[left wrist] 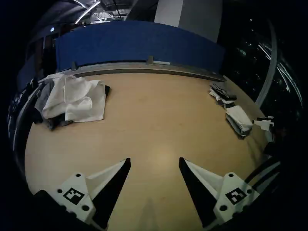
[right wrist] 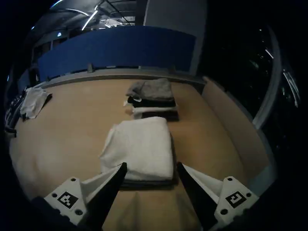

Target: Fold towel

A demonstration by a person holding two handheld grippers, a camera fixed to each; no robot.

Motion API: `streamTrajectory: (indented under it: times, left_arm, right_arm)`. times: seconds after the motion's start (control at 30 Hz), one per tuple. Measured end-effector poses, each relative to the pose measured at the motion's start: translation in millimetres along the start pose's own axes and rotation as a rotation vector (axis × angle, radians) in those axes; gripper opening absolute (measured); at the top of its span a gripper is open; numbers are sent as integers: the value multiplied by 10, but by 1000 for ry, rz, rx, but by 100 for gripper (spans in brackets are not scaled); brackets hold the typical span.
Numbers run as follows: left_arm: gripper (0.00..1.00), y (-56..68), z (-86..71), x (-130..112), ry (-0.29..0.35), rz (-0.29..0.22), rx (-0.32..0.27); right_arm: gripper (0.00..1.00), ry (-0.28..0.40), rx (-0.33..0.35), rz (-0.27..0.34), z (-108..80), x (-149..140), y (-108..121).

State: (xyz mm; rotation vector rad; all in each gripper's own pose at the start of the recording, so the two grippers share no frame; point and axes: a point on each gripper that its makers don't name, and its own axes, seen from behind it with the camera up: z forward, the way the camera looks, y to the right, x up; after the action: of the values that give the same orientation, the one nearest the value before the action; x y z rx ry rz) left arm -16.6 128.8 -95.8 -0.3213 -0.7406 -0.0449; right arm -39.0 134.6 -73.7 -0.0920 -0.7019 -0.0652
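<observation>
In the right gripper view a folded white towel lies on a darker folded one just ahead of my right gripper, which is open with nothing between its fingers. Behind it stands a stack of folded towels, grey on top. In the left gripper view my left gripper hangs open over bare tabletop. A heap of unfolded white and grey towels lies at the far left. The folded white towel and the stack sit at the right.
The wooden table ends at a blue partition along its far edge. A small white and black object lies by the table's right edge. In the right gripper view the heap of towels sits far left.
</observation>
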Motion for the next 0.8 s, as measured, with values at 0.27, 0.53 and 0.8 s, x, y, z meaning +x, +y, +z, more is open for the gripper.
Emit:
streamTrajectory:
  times: [0.27, 0.53, 0.8]
  left_arm:
    - [93, -24, -14, -1, 2, -2, 6]
    - [93, -27, -13, -19, 2, -1, 10]
    - [93, -40, -7, -8, 2, -1, 15]
  right_arm:
    - [100, -1, 51, -3, 202, 71, -210]
    - [100, -63, 82, -17, 333, -183, -323]
    - [100, -102, 86, -34, 387, -389, -320]
